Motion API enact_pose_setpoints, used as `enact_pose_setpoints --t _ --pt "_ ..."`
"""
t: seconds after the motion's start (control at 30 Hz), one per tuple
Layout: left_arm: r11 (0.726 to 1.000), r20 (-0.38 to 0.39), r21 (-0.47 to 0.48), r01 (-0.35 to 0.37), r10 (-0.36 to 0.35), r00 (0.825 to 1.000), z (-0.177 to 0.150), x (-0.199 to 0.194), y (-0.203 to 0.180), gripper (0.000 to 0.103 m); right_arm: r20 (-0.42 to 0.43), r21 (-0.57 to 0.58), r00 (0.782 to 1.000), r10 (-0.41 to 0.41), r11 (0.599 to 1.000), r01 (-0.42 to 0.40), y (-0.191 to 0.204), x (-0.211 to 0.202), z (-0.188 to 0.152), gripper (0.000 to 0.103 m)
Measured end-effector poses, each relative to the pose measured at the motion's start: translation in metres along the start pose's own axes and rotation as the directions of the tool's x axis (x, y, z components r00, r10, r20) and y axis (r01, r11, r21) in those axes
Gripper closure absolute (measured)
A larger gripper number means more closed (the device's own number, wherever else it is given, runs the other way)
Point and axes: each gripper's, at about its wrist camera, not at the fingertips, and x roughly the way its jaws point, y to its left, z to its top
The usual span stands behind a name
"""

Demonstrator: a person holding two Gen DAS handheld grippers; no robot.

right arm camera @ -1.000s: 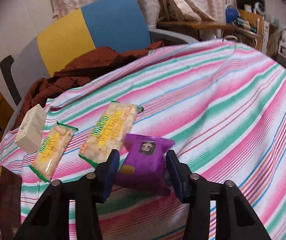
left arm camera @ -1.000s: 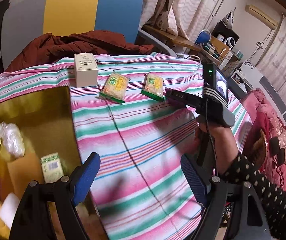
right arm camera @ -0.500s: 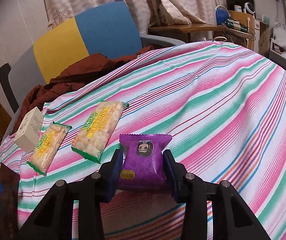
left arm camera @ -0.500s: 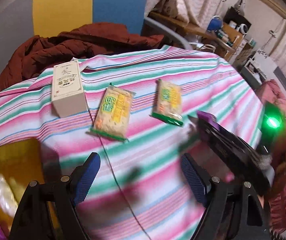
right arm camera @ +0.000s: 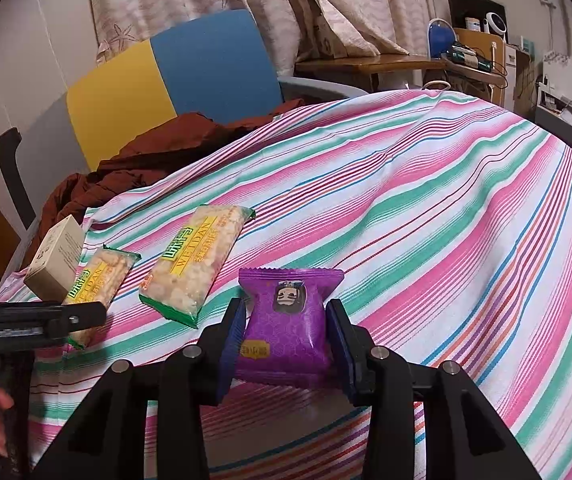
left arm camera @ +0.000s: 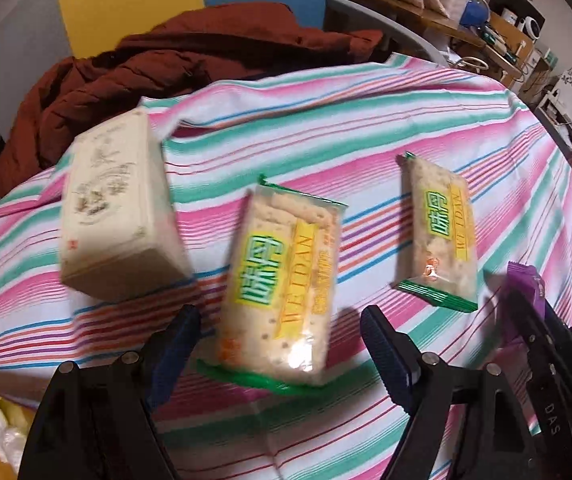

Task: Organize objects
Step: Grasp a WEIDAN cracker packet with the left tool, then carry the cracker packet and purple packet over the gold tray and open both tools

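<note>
The open left gripper (left arm camera: 279,344) hovers over a cracker pack (left arm camera: 281,292), between a box (left arm camera: 115,216) and another pack (left arm camera: 440,228).

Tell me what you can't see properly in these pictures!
- Left wrist view: the cream box is blurred, so its print can't be read.
- Left wrist view: the purple packet is mostly hidden behind the right gripper.
- Right wrist view: the left cracker pack is partly covered by the left gripper.
</note>
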Motion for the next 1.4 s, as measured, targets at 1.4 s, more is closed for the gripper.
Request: enact_pose_setpoints --t 1.4 --pt "0.981 0.283 0.01 0.196 -0.191 0.94 -0.115 -0.114 -0.015 0.054 0.181 -0.159 0.982 -0.047 0.984 0.076 0.035 -0.037 -0.009 0.061"
